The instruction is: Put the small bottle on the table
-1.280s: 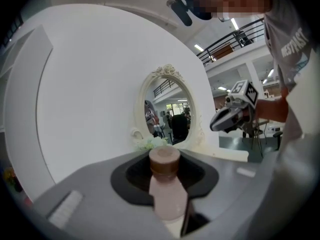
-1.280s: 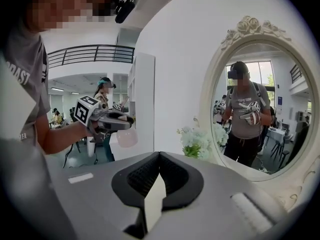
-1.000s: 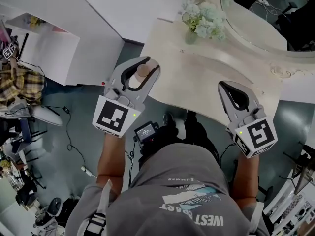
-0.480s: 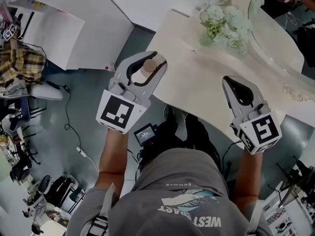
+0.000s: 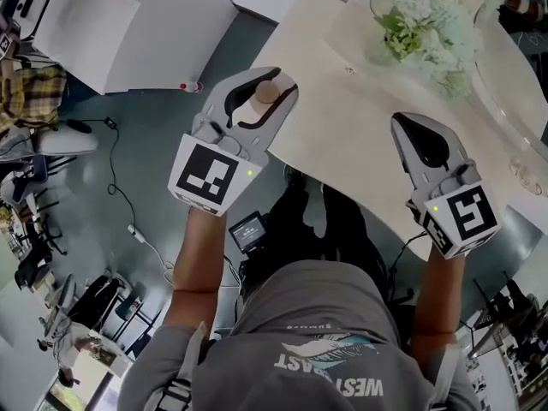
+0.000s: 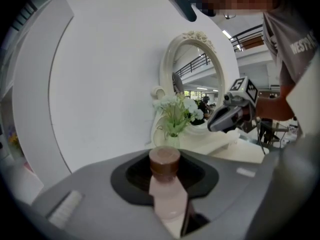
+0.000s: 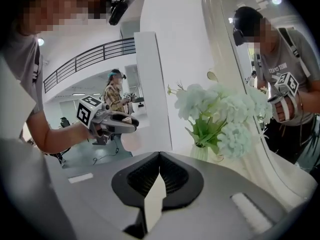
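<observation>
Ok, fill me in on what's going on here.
A person holds a gripper in each hand. The left gripper has its jaws shut on a small pink bottle with a brown cap, held by the left edge of the table and apparently not yet set down. The right gripper is over the table with its jaws shut on nothing. Flowers and a mirror stand at the back.

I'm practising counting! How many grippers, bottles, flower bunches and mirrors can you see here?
grippers: 2, the left gripper and the right gripper
bottle: 1
flowers: 1 bunch
mirror: 1
total: 5
</observation>
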`<act>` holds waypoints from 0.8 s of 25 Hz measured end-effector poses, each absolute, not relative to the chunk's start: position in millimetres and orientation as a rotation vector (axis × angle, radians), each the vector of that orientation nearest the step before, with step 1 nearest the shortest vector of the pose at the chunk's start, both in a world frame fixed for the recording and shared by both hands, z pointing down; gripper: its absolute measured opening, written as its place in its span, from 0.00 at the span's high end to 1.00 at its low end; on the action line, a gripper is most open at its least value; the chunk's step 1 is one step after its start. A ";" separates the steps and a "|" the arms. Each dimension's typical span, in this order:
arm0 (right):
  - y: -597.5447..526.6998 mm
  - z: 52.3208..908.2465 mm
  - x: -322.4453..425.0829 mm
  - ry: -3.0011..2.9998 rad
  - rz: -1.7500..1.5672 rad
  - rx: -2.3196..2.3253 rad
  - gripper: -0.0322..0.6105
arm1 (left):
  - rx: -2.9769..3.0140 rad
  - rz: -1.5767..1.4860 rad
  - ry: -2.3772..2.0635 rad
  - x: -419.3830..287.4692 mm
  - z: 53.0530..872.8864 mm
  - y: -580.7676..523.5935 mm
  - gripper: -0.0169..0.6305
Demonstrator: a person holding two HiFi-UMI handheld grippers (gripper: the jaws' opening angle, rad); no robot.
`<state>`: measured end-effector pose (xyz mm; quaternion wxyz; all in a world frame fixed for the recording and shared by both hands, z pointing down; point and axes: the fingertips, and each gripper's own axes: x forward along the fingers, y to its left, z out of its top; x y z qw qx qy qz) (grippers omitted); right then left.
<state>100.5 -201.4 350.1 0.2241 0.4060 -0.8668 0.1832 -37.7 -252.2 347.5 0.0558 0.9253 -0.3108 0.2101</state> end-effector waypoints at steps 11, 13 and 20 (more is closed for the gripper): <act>-202.6 389.8 88.3 -2.401 0.553 1.031 0.94 | 2.724 0.648 -0.964 -38.6 414.6 -259.2 0.80; -202.5 395.4 86.6 -2.401 0.556 1.018 0.94 | 2.717 0.650 -0.966 -38.7 424.1 -260.2 0.80; -202.9 414.0 78.3 -2.401 0.572 0.977 0.94 | 2.693 0.650 -0.953 -38.5 453.5 -259.8 0.80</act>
